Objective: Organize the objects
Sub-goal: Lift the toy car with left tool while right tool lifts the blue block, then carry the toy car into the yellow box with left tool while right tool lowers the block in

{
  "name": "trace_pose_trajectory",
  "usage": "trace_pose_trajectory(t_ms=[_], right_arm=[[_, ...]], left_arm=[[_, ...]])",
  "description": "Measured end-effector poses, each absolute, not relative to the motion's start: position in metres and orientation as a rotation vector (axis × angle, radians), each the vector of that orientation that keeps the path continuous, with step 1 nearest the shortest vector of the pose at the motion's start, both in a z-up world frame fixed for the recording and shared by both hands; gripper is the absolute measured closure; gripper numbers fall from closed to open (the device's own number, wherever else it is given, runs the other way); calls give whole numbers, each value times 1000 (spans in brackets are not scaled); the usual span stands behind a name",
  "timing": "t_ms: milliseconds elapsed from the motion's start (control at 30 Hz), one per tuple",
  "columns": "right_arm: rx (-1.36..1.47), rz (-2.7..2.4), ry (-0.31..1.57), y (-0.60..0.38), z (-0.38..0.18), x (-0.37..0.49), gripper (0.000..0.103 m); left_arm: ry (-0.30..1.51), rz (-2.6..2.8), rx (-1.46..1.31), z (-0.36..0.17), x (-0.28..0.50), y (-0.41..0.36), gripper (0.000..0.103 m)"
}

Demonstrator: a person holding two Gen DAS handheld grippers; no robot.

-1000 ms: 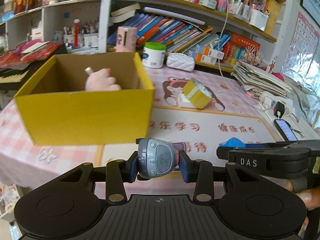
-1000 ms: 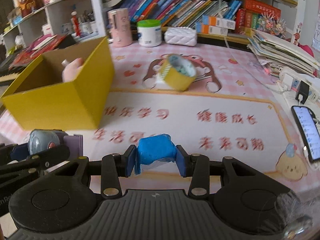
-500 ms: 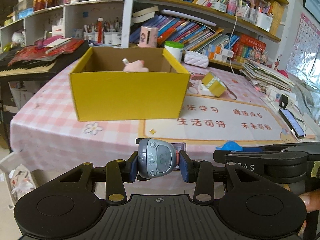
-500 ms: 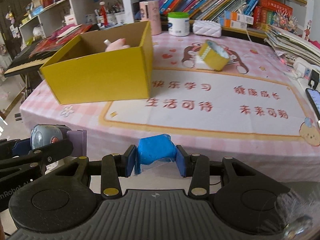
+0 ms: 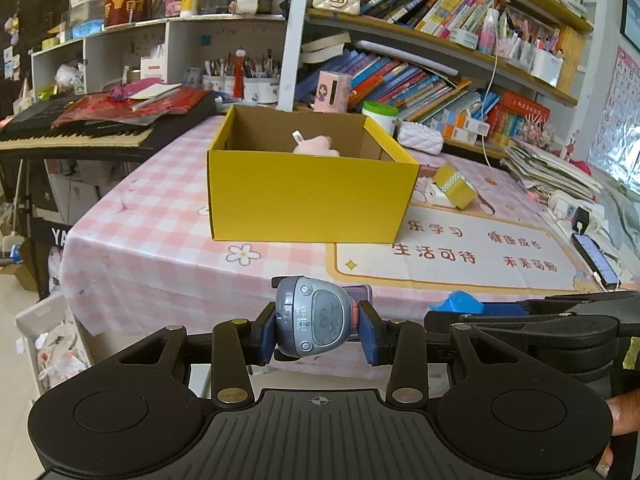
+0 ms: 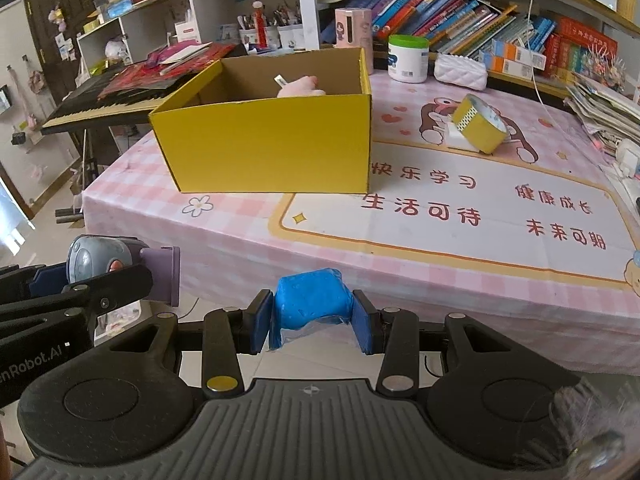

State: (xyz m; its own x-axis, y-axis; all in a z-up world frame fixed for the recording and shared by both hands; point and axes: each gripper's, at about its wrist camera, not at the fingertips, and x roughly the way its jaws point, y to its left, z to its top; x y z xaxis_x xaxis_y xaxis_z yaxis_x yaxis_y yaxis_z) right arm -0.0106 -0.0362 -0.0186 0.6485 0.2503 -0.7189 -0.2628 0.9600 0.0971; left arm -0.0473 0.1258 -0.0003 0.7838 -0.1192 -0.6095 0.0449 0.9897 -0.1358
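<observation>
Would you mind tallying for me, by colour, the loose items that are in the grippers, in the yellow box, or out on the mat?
Grey: 1, the grey toy held in the left gripper
Blue: 1, the blue lump held in the right gripper
Pink: 1, the pink soft item inside the yellow box
Yellow: 1, the tape roll on the mat
Total: 4

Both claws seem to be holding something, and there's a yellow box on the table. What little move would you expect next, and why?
Probably carry both forward over the open yellow cardboard box. The left gripper clamps a grey toy timer, the right gripper a blue wrapped block, and both are short of the table edge.
</observation>
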Motion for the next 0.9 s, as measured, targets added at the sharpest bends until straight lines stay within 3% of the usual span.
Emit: trace_pose_trajectory(t_ms=[900], right_arm=[[-31, 287, 774, -36, -8, 3, 64]], left_arm=[[606, -111, -128, 11, -30, 129, 64]])
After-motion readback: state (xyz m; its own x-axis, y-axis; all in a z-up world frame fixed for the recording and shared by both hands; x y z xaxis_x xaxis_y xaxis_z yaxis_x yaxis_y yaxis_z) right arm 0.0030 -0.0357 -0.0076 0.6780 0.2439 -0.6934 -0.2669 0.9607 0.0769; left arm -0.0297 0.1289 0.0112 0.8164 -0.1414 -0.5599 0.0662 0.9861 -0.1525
